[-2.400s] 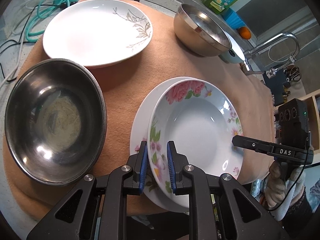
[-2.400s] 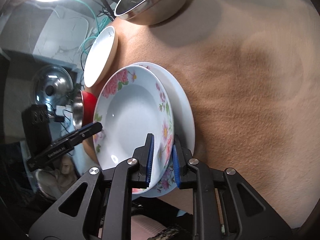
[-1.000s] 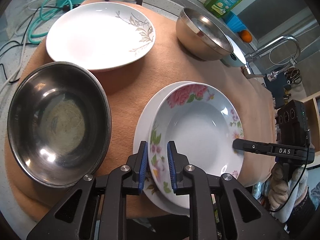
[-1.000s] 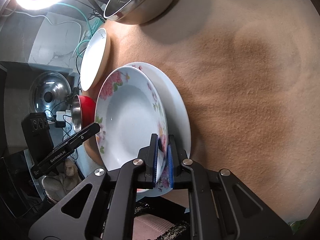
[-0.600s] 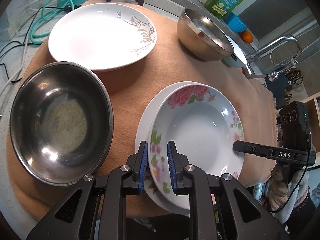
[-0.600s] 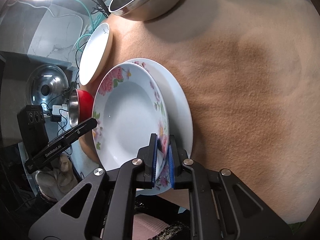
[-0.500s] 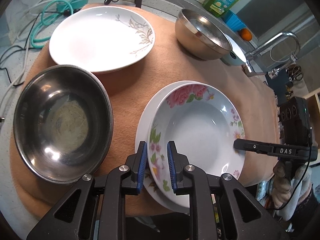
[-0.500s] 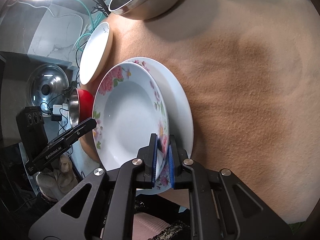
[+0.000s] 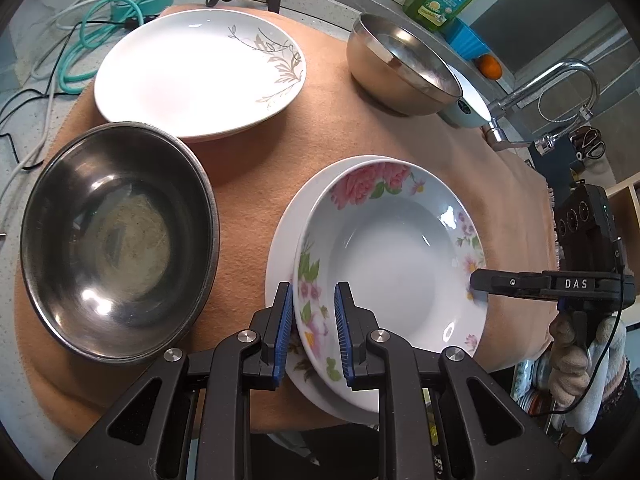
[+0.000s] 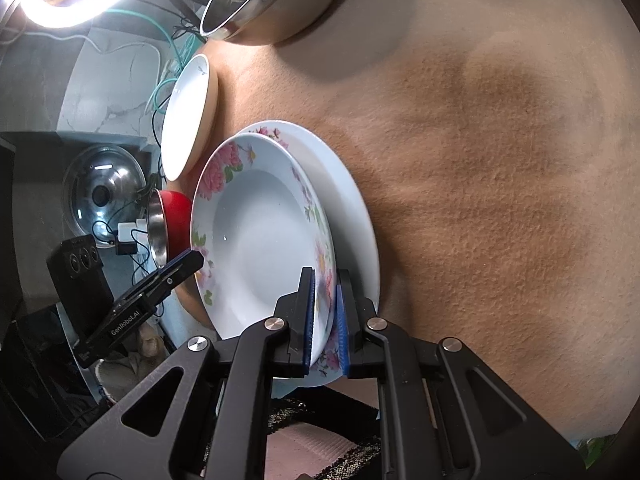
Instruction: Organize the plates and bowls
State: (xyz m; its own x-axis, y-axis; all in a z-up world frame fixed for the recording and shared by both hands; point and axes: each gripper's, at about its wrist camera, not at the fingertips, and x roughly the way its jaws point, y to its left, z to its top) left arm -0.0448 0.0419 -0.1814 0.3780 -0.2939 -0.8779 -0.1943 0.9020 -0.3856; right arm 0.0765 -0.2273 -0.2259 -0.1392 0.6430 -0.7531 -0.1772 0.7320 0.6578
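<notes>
Since both claws grip same floral plate, next move hinges on keeping it level: left claw [image 9: 311, 330] pinches near rim, right claw [image 10: 325, 312] pinches opposite rim. Floral plate [image 9: 390, 254] glossy ceramic, shallow round, sits tilted on plain white plate [image 9: 286, 236], offset toward right. Beneath: fuzzy tan cloth [image 9: 256, 168] over counter. Left: big dull steel bowl [image 9: 116, 236]. Farther: leaf-print plate [image 9: 200, 68], shiny steel bowl [image 9: 400, 66].
</notes>
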